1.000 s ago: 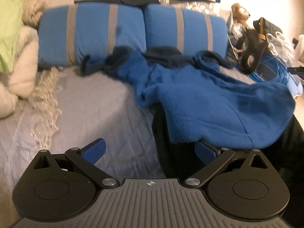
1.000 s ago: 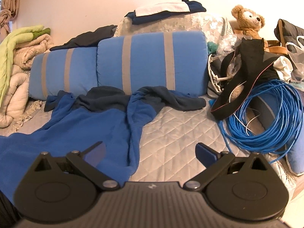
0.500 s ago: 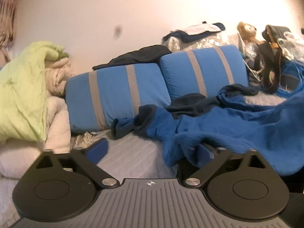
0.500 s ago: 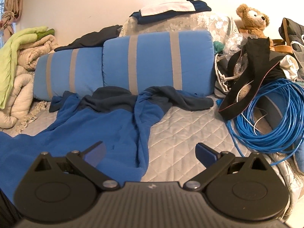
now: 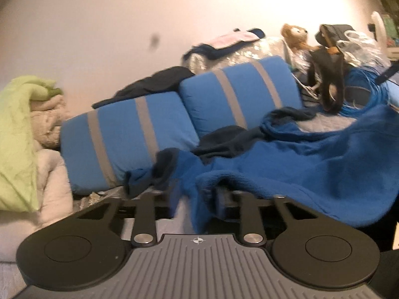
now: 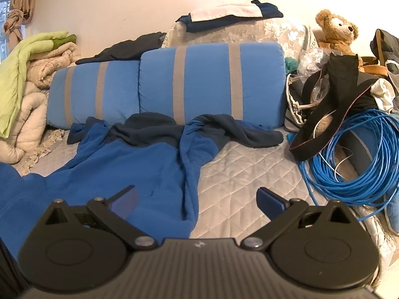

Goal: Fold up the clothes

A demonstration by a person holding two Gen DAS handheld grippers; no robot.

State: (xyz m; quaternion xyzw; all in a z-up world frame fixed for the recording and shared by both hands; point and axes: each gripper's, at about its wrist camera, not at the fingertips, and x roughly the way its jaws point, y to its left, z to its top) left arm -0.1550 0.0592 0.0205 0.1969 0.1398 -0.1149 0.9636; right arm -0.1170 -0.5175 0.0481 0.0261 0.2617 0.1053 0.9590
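The quilted bed [image 6: 249, 174] carries the blue fleece garment [image 6: 139, 164], spread below two striped pillows [image 6: 212, 82]. The left gripper [image 5: 197, 199] is closing its jaws on the garment's hem; the right gripper [image 6: 197, 199] hovers, jaws released.

The left gripper [image 5: 193, 199] is closing its jaws, which stood wide apart a second ago, and the hem of the blue fleece garment [image 5: 286, 169] is now bunched between them, its fingers hidden under the cloth. That hem, which was lying flat along the bed edge, is lifting into a raised fold in front of the gripper, and the left view is tilting and swinging so that more wall is showing. In the right wrist view the blue pillows [image 6: 209, 82] are sitting slightly lower in the frame.
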